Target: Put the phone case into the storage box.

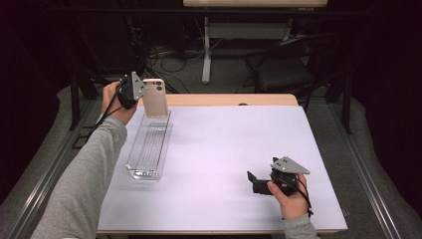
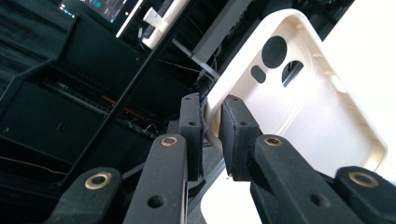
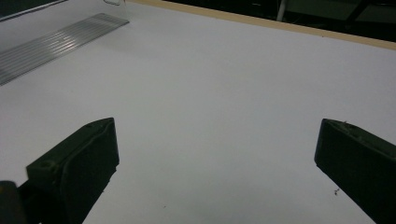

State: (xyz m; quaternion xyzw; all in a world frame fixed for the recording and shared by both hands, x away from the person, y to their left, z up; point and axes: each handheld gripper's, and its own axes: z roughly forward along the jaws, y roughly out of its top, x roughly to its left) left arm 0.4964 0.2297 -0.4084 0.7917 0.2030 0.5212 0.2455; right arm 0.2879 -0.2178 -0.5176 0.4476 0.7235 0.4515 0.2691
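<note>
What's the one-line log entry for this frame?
left gripper: shut on cream phone case, above clear ridged plastic tray | right gripper: open, empty, low over table

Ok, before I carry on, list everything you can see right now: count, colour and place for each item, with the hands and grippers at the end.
phone case: one, cream, held upright above the far end of the tray, its edge pinched in the left gripper's jaws.
clear tray: one, transparent with a ribbed bottom, on the left part of the table, long side running away from the person.
table: one, white top with a wooden far edge.
chair: one, dark, on the floor beyond the table.
cables: several, dark, on the floor behind the table.
left gripper: one, black, raised at the far left, shut on the case.
right gripper: one, black, low over the near right of the table, jaws wide apart, holding nothing.
</note>
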